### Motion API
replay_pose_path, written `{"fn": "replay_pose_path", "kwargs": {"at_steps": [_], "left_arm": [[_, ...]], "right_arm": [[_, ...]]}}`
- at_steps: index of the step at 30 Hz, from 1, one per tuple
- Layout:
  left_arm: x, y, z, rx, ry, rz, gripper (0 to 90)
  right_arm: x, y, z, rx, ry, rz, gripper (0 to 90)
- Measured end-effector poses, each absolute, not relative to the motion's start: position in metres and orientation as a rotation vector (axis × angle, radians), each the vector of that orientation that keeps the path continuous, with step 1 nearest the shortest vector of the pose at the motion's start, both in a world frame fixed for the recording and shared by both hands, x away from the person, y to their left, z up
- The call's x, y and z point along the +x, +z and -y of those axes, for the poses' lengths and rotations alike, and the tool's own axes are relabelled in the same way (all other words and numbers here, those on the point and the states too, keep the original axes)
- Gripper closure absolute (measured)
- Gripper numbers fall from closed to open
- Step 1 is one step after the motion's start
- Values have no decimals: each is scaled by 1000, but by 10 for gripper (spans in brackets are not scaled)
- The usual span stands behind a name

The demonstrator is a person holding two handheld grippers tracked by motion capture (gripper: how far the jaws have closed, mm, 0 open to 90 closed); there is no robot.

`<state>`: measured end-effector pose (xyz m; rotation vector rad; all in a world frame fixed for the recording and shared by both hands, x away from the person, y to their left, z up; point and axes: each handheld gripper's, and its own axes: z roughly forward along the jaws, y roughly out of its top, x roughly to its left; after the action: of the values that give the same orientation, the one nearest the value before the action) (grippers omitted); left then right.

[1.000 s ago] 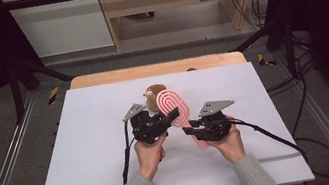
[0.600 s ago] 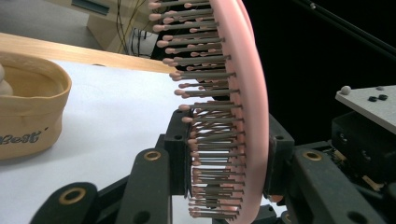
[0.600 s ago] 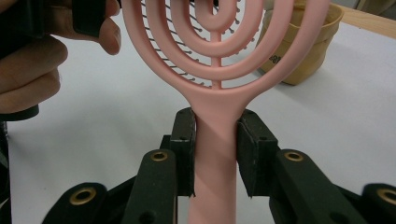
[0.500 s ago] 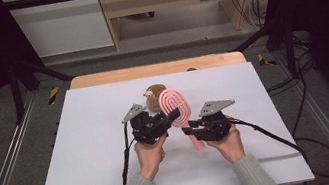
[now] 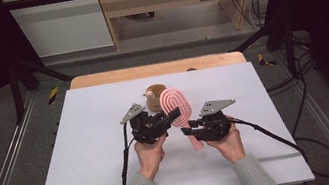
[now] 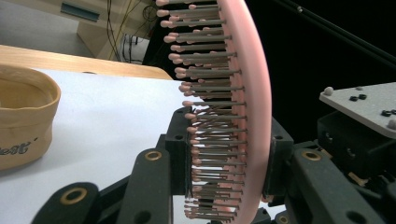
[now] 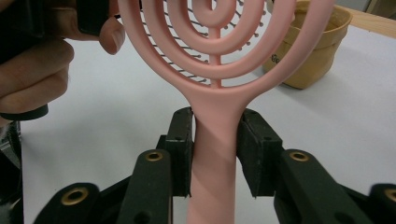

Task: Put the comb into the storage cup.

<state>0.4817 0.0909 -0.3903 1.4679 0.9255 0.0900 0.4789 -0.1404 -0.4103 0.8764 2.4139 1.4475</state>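
Observation:
A pink hairbrush (image 5: pixel 175 104) with a spiral-vented head is held above the white table between both grippers. My left gripper (image 5: pixel 172 116) is shut across the head (image 6: pixel 252 93), one pad on the bristles and one on the back. My right gripper (image 5: pixel 190 131) has the handle (image 7: pixel 217 154) between its jaws. They have just been opening slightly, and both pads still touch the handle. A tan fabric pouch (image 5: pixel 153 93) stands on the table just behind the brush and is also seen in the left gripper view (image 6: pixel 23 116) and the right gripper view (image 7: pixel 310 46).
The white tabletop (image 5: pixel 86 151) has free room to the left, right and front. A wooden strip (image 5: pixel 158 69) edges its far side. Black cables (image 5: pixel 271 135) trail from the grippers. The person's left hand (image 7: pixel 37 70) is close to the brush head.

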Motion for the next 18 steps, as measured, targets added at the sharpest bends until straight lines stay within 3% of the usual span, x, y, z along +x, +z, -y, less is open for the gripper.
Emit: {"fn": "replay_pose_path", "kwargs": {"at_steps": [9, 13, 18], "left_arm": [[481, -386, -94, 1484, 112, -895, 631], [481, -384, -97, 1488, 124, -892, 630], [481, -382, -101, 1489, 144, -892, 630]], "right_arm": [[479, -409, 142, 881, 1466, -2399, 570], [480, -408, 142, 886, 1476, -2384, 463], [480, -408, 142, 875, 1521, -2329, 262]]}}
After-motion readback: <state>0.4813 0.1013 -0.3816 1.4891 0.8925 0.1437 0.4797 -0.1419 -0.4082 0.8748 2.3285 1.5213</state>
